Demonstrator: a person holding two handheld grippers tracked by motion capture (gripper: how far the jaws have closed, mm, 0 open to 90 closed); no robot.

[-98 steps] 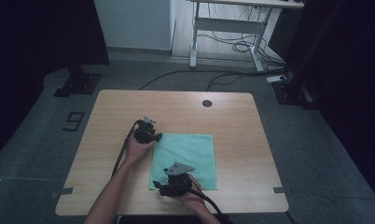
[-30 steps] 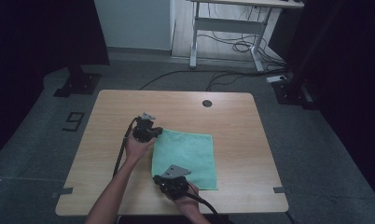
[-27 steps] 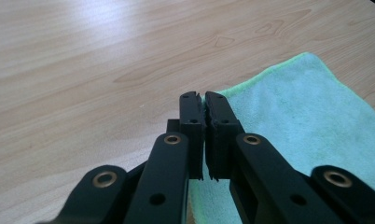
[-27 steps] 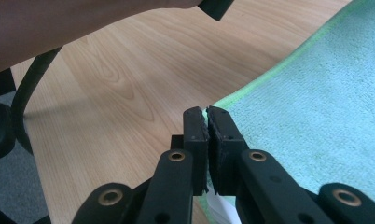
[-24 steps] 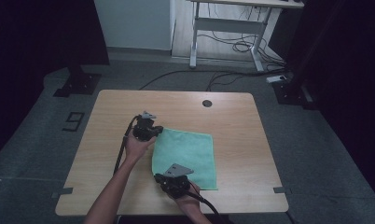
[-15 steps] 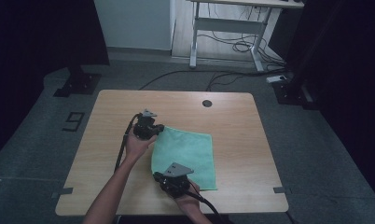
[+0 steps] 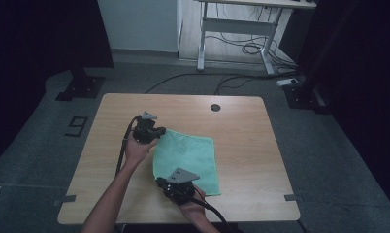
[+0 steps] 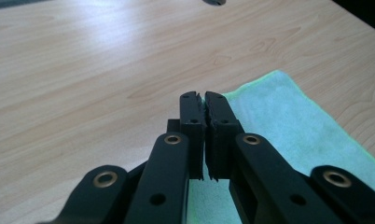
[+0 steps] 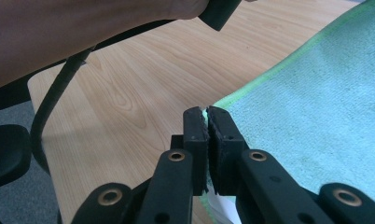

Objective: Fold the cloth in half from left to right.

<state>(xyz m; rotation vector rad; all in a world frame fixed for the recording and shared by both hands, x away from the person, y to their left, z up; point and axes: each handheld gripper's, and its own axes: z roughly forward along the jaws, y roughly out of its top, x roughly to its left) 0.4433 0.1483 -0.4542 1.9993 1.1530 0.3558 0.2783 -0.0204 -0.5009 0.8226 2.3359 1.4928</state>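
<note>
I find a light wooden table [image 7: 241,145] with a round dark grommet hole [image 7: 215,107] near its far edge and strips of grey tape [image 7: 290,197] at its near corners, and on it a green microfibre cloth [image 7: 193,155] lying flat, left of centre toward my side.

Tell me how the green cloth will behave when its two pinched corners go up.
The cloth looks thin and soft, so it will likely droop between the left gripper and right gripper. Its terry surface probably grips the pads. It seems light.
</note>
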